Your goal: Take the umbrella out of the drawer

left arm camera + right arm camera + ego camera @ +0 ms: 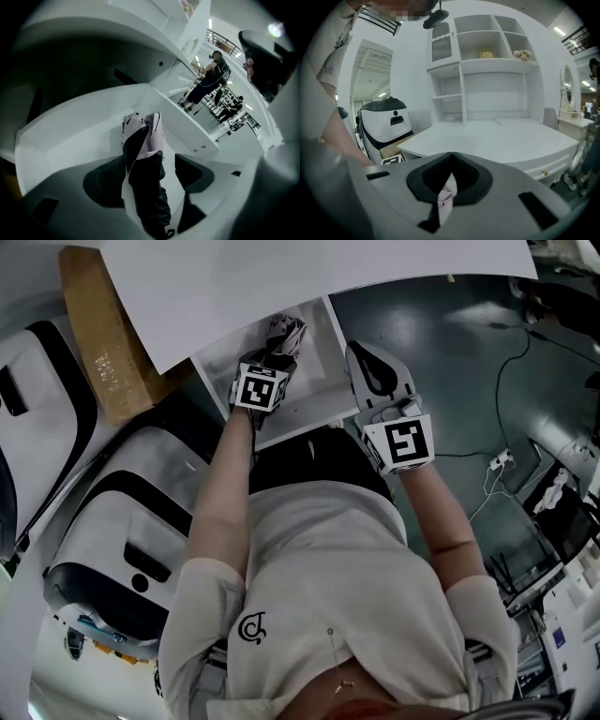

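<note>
A folded umbrella, black and pale pink, lies in the open white drawer under the desk top. My left gripper is down in the drawer right over it. In the left gripper view the umbrella runs lengthwise between the open jaws of the left gripper, with a strip of drawer floor showing beside the right pad. My right gripper hangs by the drawer's front right corner. In its own view the right gripper is shut with its tips meeting and nothing held.
The white desk top overhangs the back of the drawer. A cardboard box and a white-and-black machine stand to the left. Cables lie on the dark floor at right. A shelf unit rises behind the desk.
</note>
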Demonstrator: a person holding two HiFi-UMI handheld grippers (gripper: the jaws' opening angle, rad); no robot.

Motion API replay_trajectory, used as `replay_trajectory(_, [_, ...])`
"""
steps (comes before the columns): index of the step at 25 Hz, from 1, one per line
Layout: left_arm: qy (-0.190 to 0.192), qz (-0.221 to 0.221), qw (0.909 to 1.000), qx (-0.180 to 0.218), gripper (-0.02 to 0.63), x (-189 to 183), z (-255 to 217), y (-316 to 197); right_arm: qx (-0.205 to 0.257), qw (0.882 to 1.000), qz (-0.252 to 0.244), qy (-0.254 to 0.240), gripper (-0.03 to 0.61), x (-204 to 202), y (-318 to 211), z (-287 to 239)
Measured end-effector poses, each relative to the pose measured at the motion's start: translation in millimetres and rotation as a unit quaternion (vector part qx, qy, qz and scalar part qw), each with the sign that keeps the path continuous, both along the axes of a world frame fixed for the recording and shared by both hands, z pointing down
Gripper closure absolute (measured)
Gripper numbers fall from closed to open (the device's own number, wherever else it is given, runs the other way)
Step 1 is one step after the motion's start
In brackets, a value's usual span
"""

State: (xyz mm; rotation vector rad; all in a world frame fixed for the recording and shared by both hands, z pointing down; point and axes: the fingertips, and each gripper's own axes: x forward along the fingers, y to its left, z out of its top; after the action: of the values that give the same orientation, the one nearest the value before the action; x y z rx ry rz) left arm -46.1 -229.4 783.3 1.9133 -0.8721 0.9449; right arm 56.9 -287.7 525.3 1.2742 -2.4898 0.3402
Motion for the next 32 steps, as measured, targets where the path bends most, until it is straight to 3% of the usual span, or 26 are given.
replay_trajectory(9, [-0.068, -0.009, 0.9971, -0.034, 0.258, 2.8, 42.2, 2.1, -0.019, 1.000, 0.015, 0.010, 0.572, 12.8, -3.7, 13.1])
replay_trajectory(17, [-0.162, 0.020, 0.9861, -0.028, 0.339, -6.4, 48.1, 1.9, -0.043, 0.999, 0.014, 0.018, 0.572, 30.0, 8.7, 27.8])
replay_trajectory(25, [-0.149, 0.014, 0.9865, -0.067, 0.396, -8.5, 41.3, 14.6, -0.059, 0.998, 0.000, 0.027, 0.572, 43.5, 19.1, 32.2])
replay_trajectory(29, [-0.149, 0.029, 0.9872, -0.049, 0.397, -0.7, 22.0, 14.1, -0.058, 0.998, -0.009, 0.034, 0.572, 47.2, 19.8, 25.3])
replay_trajectory(32, [-0.141, 0.012, 0.9894, -0.029, 0.397, 2.6, 5.3, 8.6, -0.048, 0.998, -0.019, 0.032, 0.572, 46.1, 20.9, 14.9])
